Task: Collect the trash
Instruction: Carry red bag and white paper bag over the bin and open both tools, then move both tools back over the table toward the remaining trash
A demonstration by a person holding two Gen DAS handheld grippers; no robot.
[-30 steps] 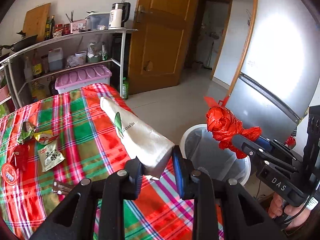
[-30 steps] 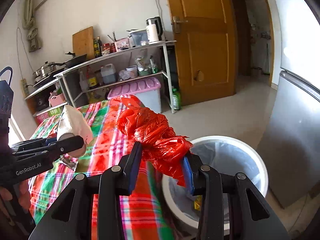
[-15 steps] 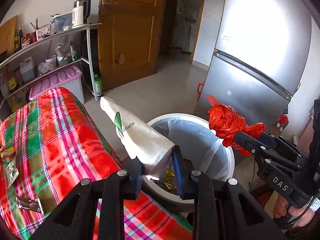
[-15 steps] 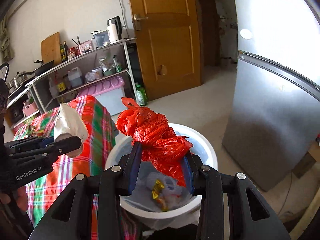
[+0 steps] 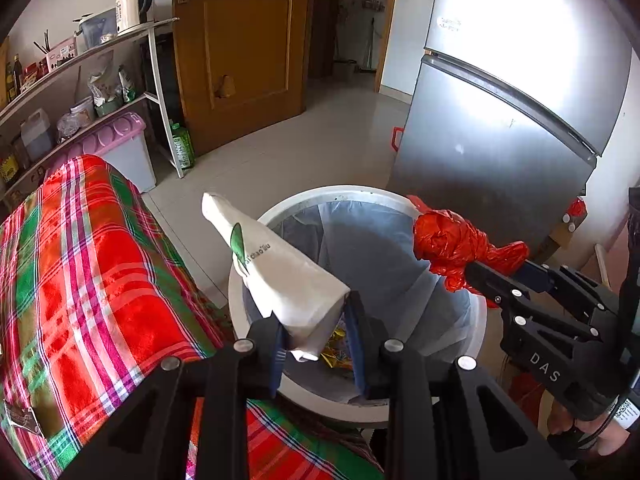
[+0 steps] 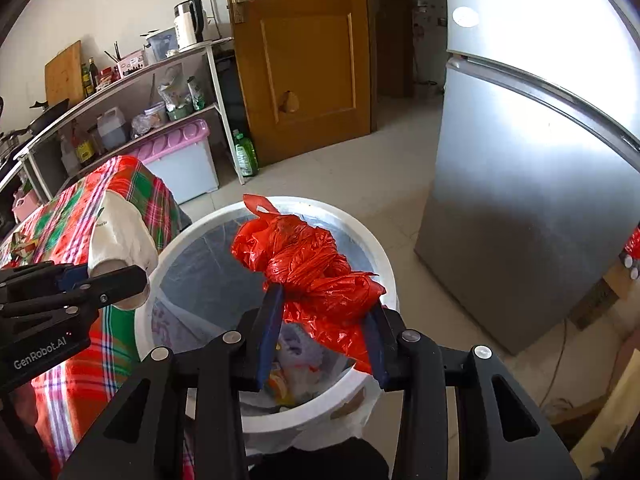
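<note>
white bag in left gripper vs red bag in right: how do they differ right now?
Colour and print: the white bag is pale with a green leaf mark and lettering; the red bag is plain glossy red.
Shape: the white bag is a smooth, folded wedge; the red bag is a crumpled, knotted wad.
Grip: the left hand-held gripper pinches the white bag's end; the right hand-held gripper clamps the red bag's bulk.
Shared: both are held over the white bin.

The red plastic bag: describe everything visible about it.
The red plastic bag is thin, glossy film, crumpled and twisted into a knotted wad, with a loose handle loop sticking up at its far end. The right hand-held gripper clamps its near end between blue pads. It hangs above the open white bin, touching nothing else.
</note>
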